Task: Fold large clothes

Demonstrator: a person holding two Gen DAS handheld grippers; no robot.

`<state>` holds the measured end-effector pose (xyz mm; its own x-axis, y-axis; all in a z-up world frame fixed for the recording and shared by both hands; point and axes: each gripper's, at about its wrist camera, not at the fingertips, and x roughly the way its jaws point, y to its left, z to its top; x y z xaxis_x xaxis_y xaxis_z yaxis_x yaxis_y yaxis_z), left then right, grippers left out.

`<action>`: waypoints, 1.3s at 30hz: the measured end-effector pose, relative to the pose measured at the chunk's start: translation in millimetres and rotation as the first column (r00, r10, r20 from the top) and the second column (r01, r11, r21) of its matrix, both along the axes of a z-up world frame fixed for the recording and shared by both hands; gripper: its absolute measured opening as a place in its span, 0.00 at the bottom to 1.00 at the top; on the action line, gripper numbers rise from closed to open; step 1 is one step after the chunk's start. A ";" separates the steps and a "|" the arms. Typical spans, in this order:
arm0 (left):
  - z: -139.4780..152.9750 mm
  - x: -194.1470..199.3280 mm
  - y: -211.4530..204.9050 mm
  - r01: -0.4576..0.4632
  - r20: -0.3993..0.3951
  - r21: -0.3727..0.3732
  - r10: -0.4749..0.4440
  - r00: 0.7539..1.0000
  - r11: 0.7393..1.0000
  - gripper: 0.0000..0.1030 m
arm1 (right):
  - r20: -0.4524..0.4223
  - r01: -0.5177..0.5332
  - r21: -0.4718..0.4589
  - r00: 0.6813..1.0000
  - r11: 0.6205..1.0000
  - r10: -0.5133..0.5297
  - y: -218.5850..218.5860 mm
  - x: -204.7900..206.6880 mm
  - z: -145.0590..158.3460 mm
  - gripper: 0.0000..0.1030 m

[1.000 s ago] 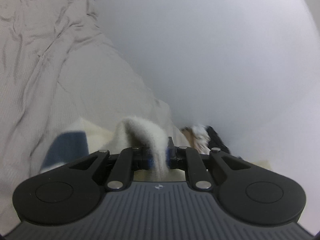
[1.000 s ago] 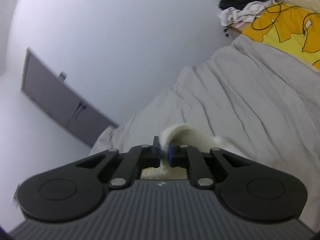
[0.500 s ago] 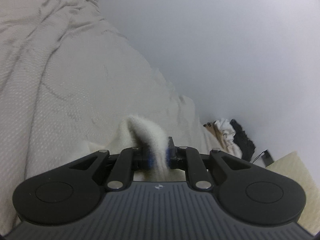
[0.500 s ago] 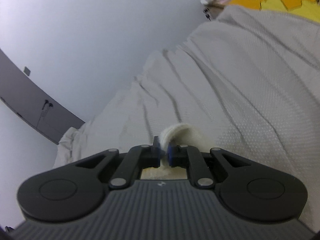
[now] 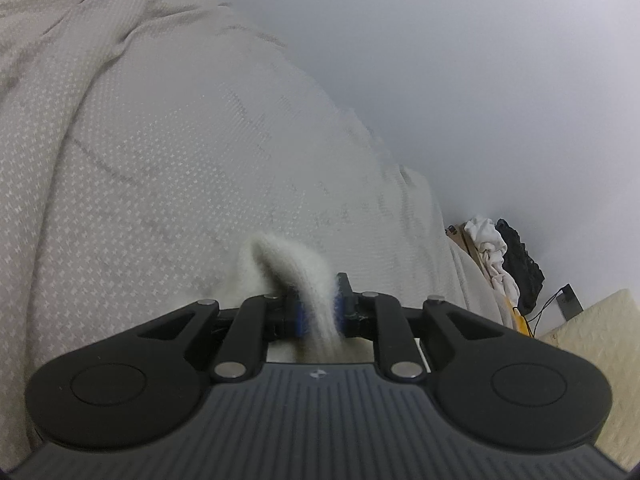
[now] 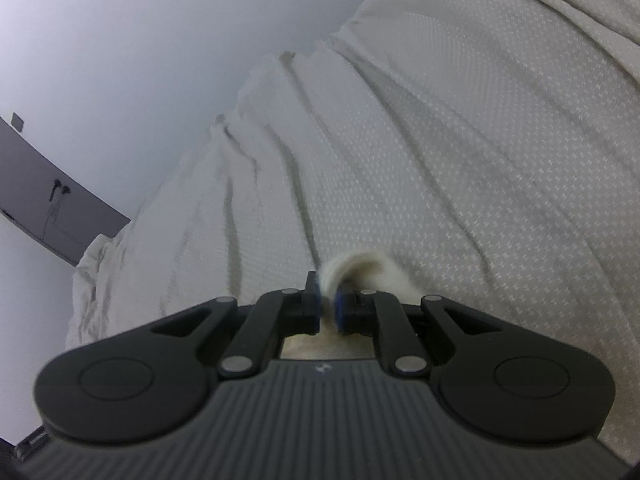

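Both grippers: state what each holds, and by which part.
The left gripper, jaws opening, has a bunched fold of the fuzzy white garment between its pads. The right gripper pinches another fold of it.

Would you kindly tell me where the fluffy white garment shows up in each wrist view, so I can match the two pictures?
Left wrist view: the fluffy white garment sits low at centre, a thick fold of it running between the pads of the left claw, whose jaws are opening.
Right wrist view: low, just right of centre, a thinner fold pinched in the right claw.
Shared landmark: the pale patterned bedspread beneath the garment.
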<state>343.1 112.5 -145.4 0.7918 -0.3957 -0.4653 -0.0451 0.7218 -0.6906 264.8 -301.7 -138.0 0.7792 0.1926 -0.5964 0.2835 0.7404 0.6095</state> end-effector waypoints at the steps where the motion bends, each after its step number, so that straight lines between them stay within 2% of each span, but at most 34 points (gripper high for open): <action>1: 2.4 -2.7 -1.6 0.007 0.005 0.006 -0.007 1.000 1.000 0.18 | 0.004 -0.007 -0.002 1.000 1.000 0.007 -0.6 0.9 0.5 0.12; 3: 7.6 -7.8 -4.8 0.018 0.014 0.026 -0.018 1.000 0.999 0.21 | 0.014 -0.025 -0.005 1.000 1.000 0.025 -0.8 -3.4 4.8 0.13; 5: 14.7 -14.4 -7.8 0.032 0.031 0.035 -0.033 0.999 0.999 0.31 | 0.027 -0.037 0.007 0.999 0.999 0.037 -2.7 -8.8 9.9 0.15; 7: 24.5 -22.5 -11.5 0.042 0.057 0.048 -0.045 0.997 0.998 0.56 | 0.035 -0.046 0.010 0.998 0.999 0.046 -3.9 -12.6 15.4 0.20; 8: 31.1 -28.8 -14.5 0.047 0.079 0.064 -0.052 0.996 0.997 0.60 | 0.042 -0.047 0.000 0.998 0.999 0.047 -3.0 -16.9 19.1 0.29; 9: 38.3 -35.8 -18.3 0.045 0.099 0.084 -0.053 0.994 0.995 0.65 | 0.053 -0.051 -0.008 0.997 0.999 0.051 -2.3 -20.9 22.2 0.42; 10: 45.0 -42.9 -21.5 0.043 0.121 0.105 -0.055 0.991 0.994 0.67 | 0.067 -0.062 -0.013 0.996 0.998 0.063 -0.4 -25.2 26.4 0.50; 11: 51.3 -49.7 -25.1 0.048 0.144 0.123 -0.066 0.987 0.991 0.68 | 0.080 -0.074 -0.017 0.994 0.997 0.075 1.6 -29.5 30.5 0.59; 15: 71.4 -78.3 -47.1 0.103 0.204 0.212 -0.147 0.968 0.972 0.69 | 0.120 -0.130 -0.051 0.983 0.990 0.136 18.5 -44.7 46.6 0.60; 17: 74.7 -89.9 -58.9 0.129 0.203 0.267 -0.187 0.961 0.955 0.69 | 0.128 -0.172 -0.100 0.975 0.980 0.184 32.6 -49.6 52.1 0.60; 19: 71.0 -96.3 -69.6 0.152 0.170 0.309 -0.212 0.963 0.939 0.69 | 0.115 -0.224 -0.178 0.962 0.958 0.246 49.8 -52.2 53.9 0.60; 21: 64.1 -96.4 -75.8 0.150 0.129 0.341 -0.205 0.970 0.928 0.69 | 0.066 -0.266 -0.283 0.953 0.922 0.295 69.3 -52.3 51.0 0.60; 23: 54.7 -95.3 -77.5 0.152 0.093 0.362 -0.198 0.976 0.920 0.69 | 0.050 -0.298 -0.311 0.943 0.902 0.329 79.4 -48.8 47.3 0.57; 27: 34.6 -82.7 -78.4 0.131 0.014 0.419 -0.150 0.989 0.899 0.69 | 0.013 -0.301 -0.343 0.946 0.890 0.325 84.1 -36.0 33.5 0.56; 34: 15.2 -53.9 -83.9 0.080 -0.014 0.485 -0.084 0.996 0.871 0.68 | -0.003 -0.308 -0.416 0.941 0.855 0.338 88.2 -12.5 9.4 0.56; 39: 9.5 -45.5 -83.4 0.071 -0.008 0.495 -0.077 0.997 0.866 0.68 | -0.009 -0.311 -0.402 0.942 0.861 0.336 86.1 -5.4 5.8 0.56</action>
